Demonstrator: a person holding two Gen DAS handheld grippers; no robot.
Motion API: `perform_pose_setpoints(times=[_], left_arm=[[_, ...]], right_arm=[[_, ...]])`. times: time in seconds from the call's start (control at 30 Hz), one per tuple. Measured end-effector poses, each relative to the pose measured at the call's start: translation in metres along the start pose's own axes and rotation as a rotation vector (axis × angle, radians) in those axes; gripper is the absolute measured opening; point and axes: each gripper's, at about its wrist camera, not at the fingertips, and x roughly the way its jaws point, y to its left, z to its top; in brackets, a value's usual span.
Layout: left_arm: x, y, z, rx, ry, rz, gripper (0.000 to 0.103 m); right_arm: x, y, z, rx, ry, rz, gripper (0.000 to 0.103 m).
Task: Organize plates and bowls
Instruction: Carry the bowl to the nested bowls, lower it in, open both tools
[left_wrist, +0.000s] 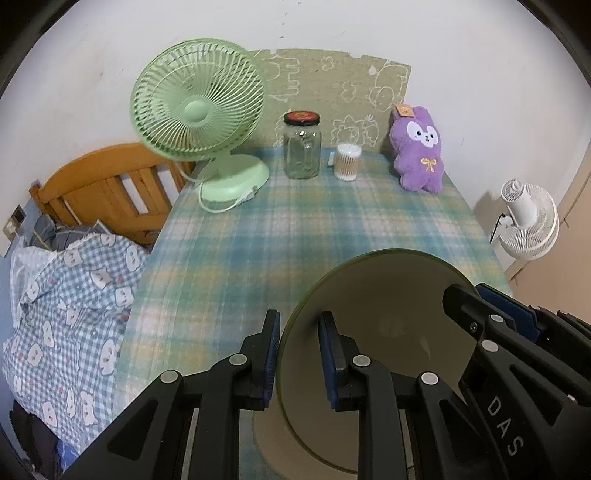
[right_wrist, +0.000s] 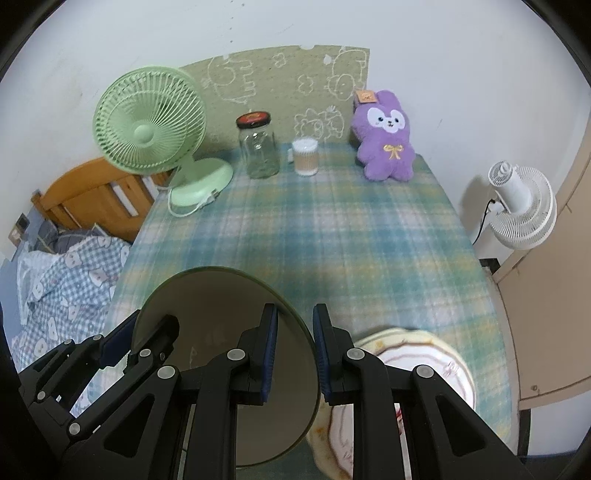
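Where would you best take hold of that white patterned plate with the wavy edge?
By its thin scalloped rim, from the near side. The white patterned plate lies flat on the plaid tablecloth, so one finger probably has to slide under the edge and one press on top.
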Motion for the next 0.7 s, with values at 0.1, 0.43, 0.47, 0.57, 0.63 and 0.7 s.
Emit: perform_pose_setpoints(times=[0.1, 0.43, 0.47, 0.57, 0.63, 0.7], left_arm=[[0.001, 0.007, -0.009, -0.001, 0.016, -0.001, 0.019], [0.015, 0.019, -0.034, 0.003, 0.089, -0.01, 0.019], [0.017, 0.019, -0.036, 0.003, 0.095, -0.01, 0.019], [0.022, 0.02, -0.039, 0.002, 0.109, -0.012, 0.019], [0.025, 0.02, -0.041, 0.002, 0.117, -0.012, 0.019], [0.029, 0.02, -0.042, 0.003, 0.122, -0.011, 0.019]], right_arm=[[0.002, 0.008, -0.01, 0.0, 0.017, 0.0, 0.023], [0.02, 0.017, -0.036, 0.008, 0.093, -0.009, 0.023], [0.022, 0.017, -0.037, 0.01, 0.099, -0.01, 0.023], [0.028, 0.018, -0.041, 0.013, 0.117, -0.014, 0.023], [0.033, 0.018, -0.043, 0.016, 0.127, -0.014, 0.023], [0.037, 0.018, -0.043, 0.018, 0.137, -0.014, 0.023]])
